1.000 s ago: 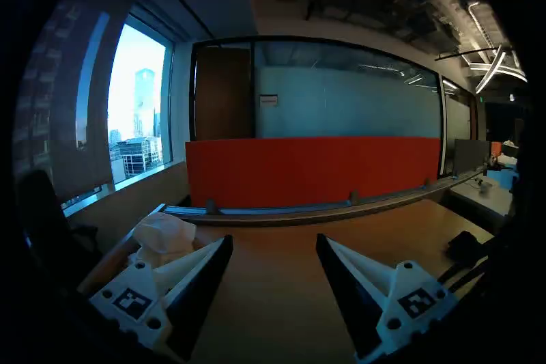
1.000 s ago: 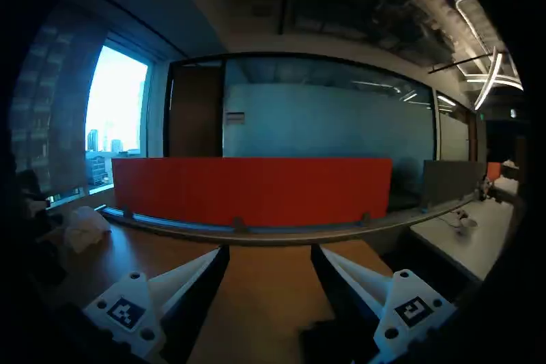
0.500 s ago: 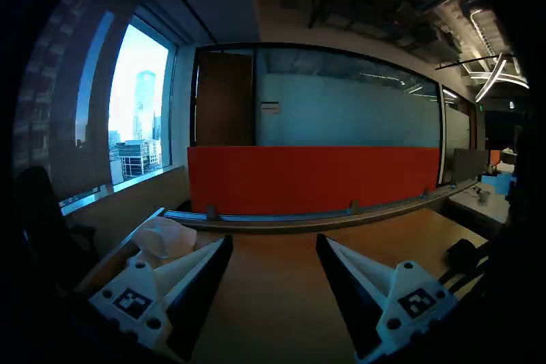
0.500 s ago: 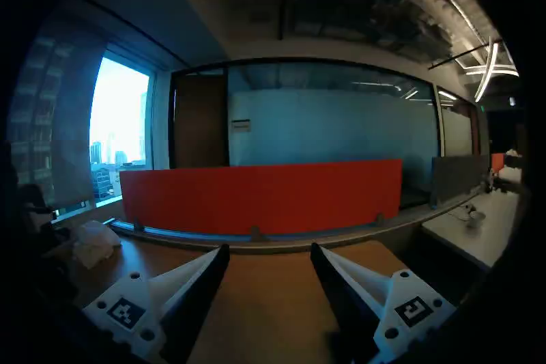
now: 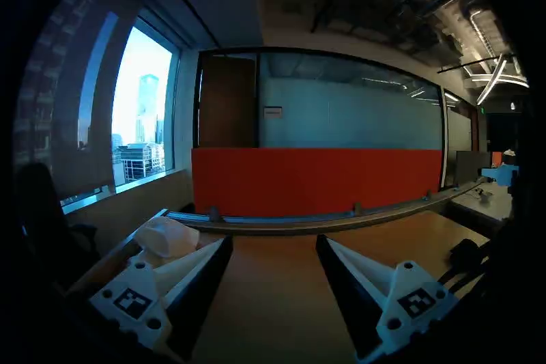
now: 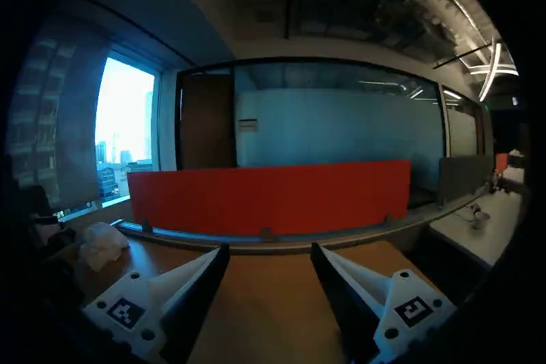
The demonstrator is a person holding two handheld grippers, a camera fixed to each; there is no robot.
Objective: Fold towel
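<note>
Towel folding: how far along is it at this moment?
Nothing looks done: the towel lies in a crumpled heap near the far left edge of the desk. Nothing is in hand: the left gripper and right gripper are both open and empty over bare wood, apart from the towel. Left to do: reach it, spread it flat, make every fold.

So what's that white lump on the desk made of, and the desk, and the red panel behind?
The lump looks like soft cloth, probably the towel: matte, with rumpled folds. The desk seems to be wood or wood-look laminate: smooth, warm brown, with a faint sheen. The red panel looks flat and matte, perhaps fabric-covered, but it is too far off to tell.
</note>
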